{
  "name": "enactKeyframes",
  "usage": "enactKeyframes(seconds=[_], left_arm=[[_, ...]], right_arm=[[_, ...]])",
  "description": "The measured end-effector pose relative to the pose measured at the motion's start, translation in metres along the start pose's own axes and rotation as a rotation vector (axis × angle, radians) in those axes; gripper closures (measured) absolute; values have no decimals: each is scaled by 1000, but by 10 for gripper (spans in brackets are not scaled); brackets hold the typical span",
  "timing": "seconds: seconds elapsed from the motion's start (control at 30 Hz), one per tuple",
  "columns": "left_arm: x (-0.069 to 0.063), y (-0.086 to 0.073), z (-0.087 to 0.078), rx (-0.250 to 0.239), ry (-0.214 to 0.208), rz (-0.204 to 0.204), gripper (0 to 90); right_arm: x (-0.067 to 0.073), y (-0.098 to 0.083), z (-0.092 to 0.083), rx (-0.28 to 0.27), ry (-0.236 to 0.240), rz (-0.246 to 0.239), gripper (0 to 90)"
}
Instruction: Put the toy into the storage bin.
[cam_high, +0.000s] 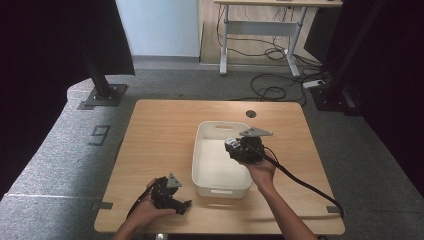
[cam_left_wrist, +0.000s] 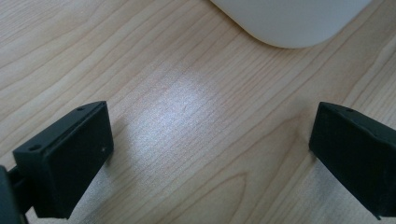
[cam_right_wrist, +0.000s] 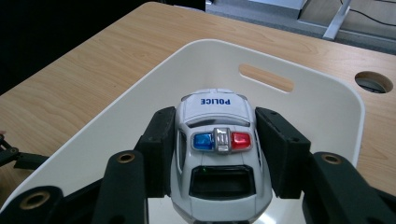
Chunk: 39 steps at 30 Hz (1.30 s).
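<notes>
In the high view, a white plastic rectangular bin (cam_high: 220, 172) with handle slots stands on the light wooden table (cam_high: 160, 135), a little right of the middle. The right gripper (cam_high: 239, 149) is over the right part of this bin, carried by the person's right hand (cam_high: 261, 172), and a black cable (cam_high: 305, 185) goes from it toward the near right corner of the table. Something small and white sits at its front end, but it is too small to tell there what it is. The left gripper (cam_high: 176, 200) rests low at the near edge of the table, left of the bin and apart from it.

In the left gripper view, the two black jaws stand wide apart with bare wood between them; this claw is open and holds nothing. A rounded corner of the bin (cam_left_wrist: 289, 23) is seen at the top.

In the right gripper view, the jaws press on both sides of a white toy police car (cam_right_wrist: 217, 154) with a blue and red light bar and the word POLICE on it. The right gripper (cam_right_wrist: 217, 163) grips it firmly. The car hangs above the inside of the bin (cam_right_wrist: 327, 98), and its nose points toward the wall with the handle slot.
</notes>
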<state>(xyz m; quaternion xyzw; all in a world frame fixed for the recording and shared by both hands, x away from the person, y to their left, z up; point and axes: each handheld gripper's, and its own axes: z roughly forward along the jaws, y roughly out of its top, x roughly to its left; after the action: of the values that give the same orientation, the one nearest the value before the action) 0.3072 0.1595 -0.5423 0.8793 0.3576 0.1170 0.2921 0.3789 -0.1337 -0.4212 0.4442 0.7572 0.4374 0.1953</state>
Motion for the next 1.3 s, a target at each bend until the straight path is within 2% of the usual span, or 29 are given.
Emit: enactKeyframes(seconds=[0.27, 0.37, 0.53, 0.63, 0.73, 0.83, 0.9, 1.0, 1.1, 1.2, 1.3], left_arm=[[0, 0, 0, 0, 0, 0, 0], [0, 0, 0, 0, 0, -1, 0], [0, 0, 0, -1, 0, -2, 1], [0, 0, 0, -1, 0, -2, 1], [0, 0, 0, -1, -1, -2, 1], [0, 0, 0, -1, 0, -2, 1], [0, 0, 0, 0, 0, -1, 1], [0, 0, 0, 0, 0, -2, 1], [0, 0, 0, -1, 0, -1, 1], [0, 0, 0, 0, 0, -1, 1], [0, 0, 0, 0, 1, 0, 1]], right_arm=[[0, 0, 5, 11, -11, 7, 505], [2, 2, 6, 24, -34, -12, 504], [9, 6, 8, 13, -12, -13, 504], [12, 8, 12, 27, -23, -20, 504], [17, 10, 16, 27, -14, -21, 504], [19, 11, 21, 25, 4, -4, 504], [21, 11, 24, 43, -12, -21, 504], [27, 13, 28, 49, -4, -29, 504], [30, 15, 33, 39, 24, -3, 504], [34, 16, 38, 60, 5, -33, 504], [38, 18, 41, 51, 24, -29, 504]])
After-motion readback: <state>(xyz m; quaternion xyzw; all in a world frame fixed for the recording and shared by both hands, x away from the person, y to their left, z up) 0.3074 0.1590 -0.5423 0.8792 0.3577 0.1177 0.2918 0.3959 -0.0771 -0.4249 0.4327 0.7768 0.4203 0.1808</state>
